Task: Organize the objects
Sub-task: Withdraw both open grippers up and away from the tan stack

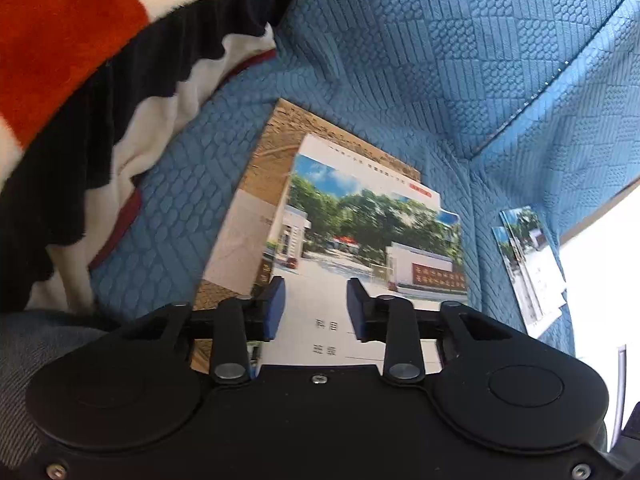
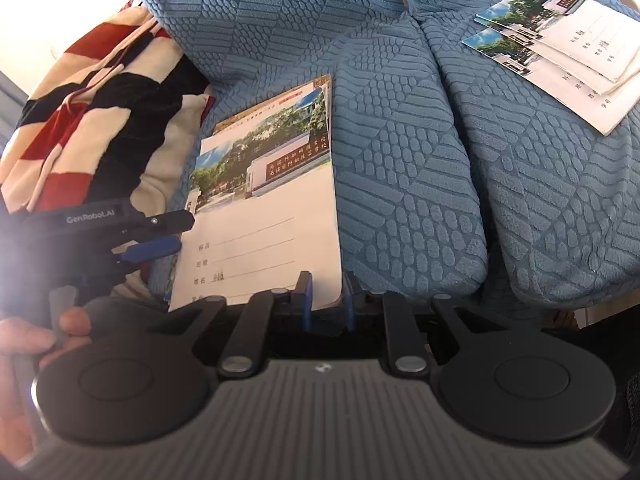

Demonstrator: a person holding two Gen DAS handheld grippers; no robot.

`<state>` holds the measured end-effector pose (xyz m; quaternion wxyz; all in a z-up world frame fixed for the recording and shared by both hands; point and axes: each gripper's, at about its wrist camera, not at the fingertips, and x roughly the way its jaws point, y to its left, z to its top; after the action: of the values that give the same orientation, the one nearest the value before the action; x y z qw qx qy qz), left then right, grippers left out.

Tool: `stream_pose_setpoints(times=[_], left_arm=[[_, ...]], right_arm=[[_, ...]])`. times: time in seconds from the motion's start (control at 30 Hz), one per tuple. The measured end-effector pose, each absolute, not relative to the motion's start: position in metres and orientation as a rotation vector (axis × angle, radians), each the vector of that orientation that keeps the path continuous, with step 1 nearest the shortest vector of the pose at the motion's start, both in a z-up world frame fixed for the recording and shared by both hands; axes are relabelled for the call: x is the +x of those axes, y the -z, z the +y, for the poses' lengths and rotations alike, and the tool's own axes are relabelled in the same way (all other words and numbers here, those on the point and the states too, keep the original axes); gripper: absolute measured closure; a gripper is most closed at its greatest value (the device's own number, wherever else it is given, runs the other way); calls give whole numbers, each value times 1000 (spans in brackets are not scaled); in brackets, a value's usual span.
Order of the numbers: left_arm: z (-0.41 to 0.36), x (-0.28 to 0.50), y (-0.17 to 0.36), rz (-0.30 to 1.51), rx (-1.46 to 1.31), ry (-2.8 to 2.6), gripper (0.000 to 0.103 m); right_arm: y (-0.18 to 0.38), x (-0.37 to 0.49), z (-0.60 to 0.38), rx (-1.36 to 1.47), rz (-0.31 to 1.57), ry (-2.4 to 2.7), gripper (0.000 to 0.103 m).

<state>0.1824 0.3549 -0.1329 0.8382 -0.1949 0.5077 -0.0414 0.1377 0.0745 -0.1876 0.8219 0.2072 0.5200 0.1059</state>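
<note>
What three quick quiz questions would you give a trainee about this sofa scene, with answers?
1. True or false: in the right wrist view, the striped blanket lies to the right of the near notebook stack.
2. What sticks out from beneath the near notebook stack? A) a brown book B) a tablet C) a towel
3. How many separate notebook piles lie on the blue sofa?
Key: 1 false, it lies to the left. 2 A. 3 two: the near notebook stack and the far pile on the next cushion.
</note>
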Motion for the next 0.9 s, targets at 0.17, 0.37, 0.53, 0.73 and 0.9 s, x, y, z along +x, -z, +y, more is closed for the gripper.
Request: stream_pose_setpoints(times=[0.17,0.37,0.53,0.73,0.9], left_arm=[[347,186,134,1071,-390,106,75],[338,190,135,1062,-365,123,75],[333,191,133,1061,-342,122,75],[333,186,126,1055,-328,115,74],[330,174,103,1024,-315,116,74]], right_arm=[[188,141,77,437,1107,-234,86],[190,145,77,438,1108,-233,86],[191,146,78,432,1110,-236,86],[187,146,78,418,1115,-230,86],[178,149,73,359,1112,-222,86]])
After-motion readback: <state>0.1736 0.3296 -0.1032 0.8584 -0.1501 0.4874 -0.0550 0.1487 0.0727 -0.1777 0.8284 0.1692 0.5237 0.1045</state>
